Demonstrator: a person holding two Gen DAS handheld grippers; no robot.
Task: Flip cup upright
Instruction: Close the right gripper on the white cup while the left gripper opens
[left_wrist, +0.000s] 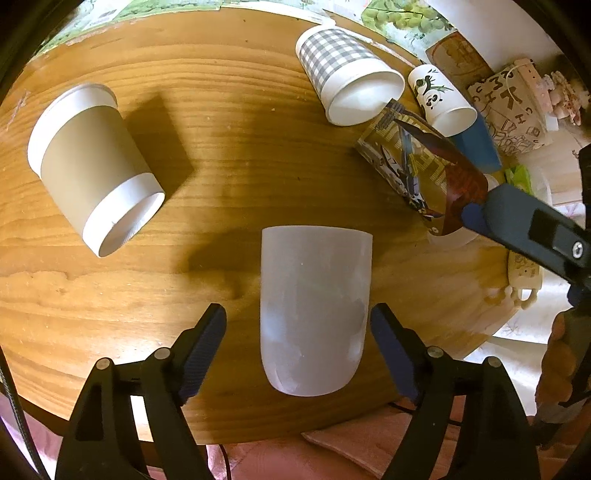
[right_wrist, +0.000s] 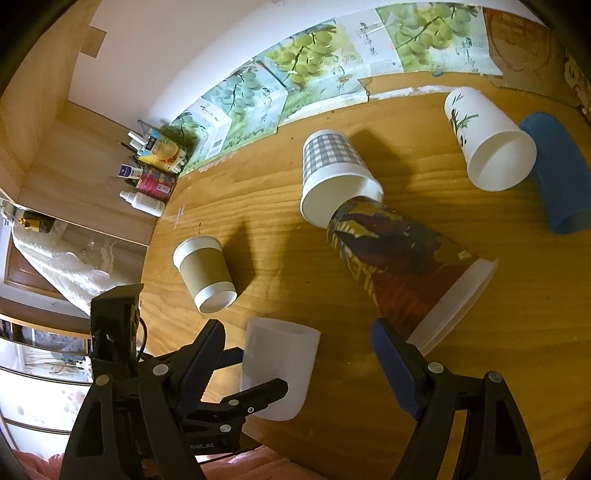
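Note:
A frosted white plastic cup (left_wrist: 314, 310) stands on the round wooden table (left_wrist: 221, 147), its rounded end toward me; it also shows in the right wrist view (right_wrist: 279, 369). My left gripper (left_wrist: 298, 350) is open, its jaws on either side of this cup, not touching. A patterned dark red and gold cup (right_wrist: 399, 266) lies on its side with its clear rim toward my right gripper (right_wrist: 299, 362). The right gripper is open, and its right finger (right_wrist: 391, 358) is next to that rim. In the left wrist view a right finger (left_wrist: 517, 218) touches the patterned cup (left_wrist: 417, 162).
Other cups lie on their sides: a brown-sleeved one (left_wrist: 92, 166), a grey checked one (left_wrist: 343, 74), a panda print one (left_wrist: 439, 96) and a blue one (right_wrist: 557, 173). Grape print boxes (right_wrist: 314, 74) line the far edge. Bottles (right_wrist: 147, 177) crowd the left corner.

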